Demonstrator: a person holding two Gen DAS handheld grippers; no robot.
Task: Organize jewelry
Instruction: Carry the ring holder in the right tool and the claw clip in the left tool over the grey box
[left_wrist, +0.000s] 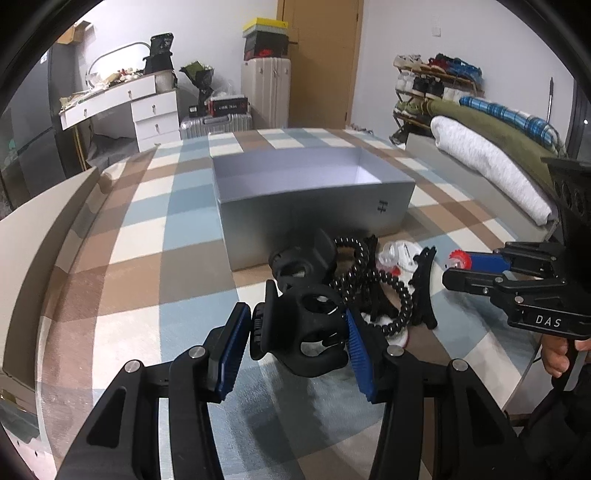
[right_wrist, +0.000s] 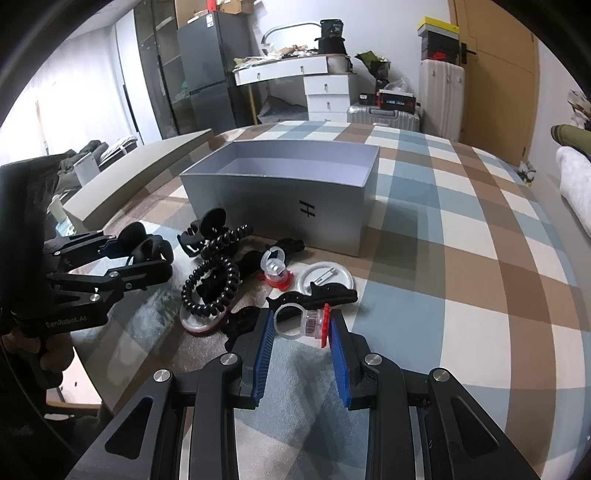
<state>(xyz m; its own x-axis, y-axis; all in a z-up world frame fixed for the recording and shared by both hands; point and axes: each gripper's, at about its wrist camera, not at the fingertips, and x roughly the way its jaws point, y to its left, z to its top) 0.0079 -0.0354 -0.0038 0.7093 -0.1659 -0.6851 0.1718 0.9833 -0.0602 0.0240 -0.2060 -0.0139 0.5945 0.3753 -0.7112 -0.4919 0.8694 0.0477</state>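
Left wrist view: I am pinching a black claw clip (left_wrist: 306, 332) between the jaws of my left gripper (left_wrist: 299, 345), its toothed end pressed on the left pad. Just ahead of the jaws are lying a black spiral hair tie (left_wrist: 373, 284) and the open grey box (left_wrist: 314, 206) beyond it. My right gripper (right_wrist: 301, 328) is squeezing a clear ring with a red gear (right_wrist: 306, 323), its pads pressing on both sides. The clip is sitting skewed, so I judge it may twist free or spring open when lifted toward the box; the small ring could pop out too.
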